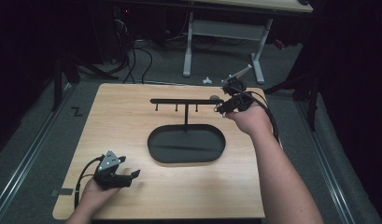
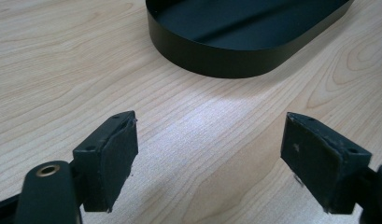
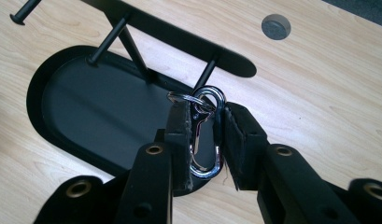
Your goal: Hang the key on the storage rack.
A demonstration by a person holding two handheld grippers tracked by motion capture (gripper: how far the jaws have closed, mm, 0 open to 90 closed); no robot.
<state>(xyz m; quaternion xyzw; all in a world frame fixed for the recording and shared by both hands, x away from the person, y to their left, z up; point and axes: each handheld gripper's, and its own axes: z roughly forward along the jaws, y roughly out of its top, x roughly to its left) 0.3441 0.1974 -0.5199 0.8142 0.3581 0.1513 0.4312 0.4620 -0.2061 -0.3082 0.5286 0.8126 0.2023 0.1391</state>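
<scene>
A silver carabiner (image 3: 206,135) with a small key ring (image 3: 184,98) at its top is clamped upright between the right gripper's (image 3: 205,140) pads, its upper loop touching or just beside the end peg (image 3: 208,72) of the stand's crossbar; whether it is hooked on cannot be told. The black stand (image 1: 186,114) has a flat oval tray base (image 1: 186,144) with a low wall, a thin upright post and a horizontal bar carrying short pegs. It stands at the middle of the wooden table (image 1: 128,126), upright.
</scene>
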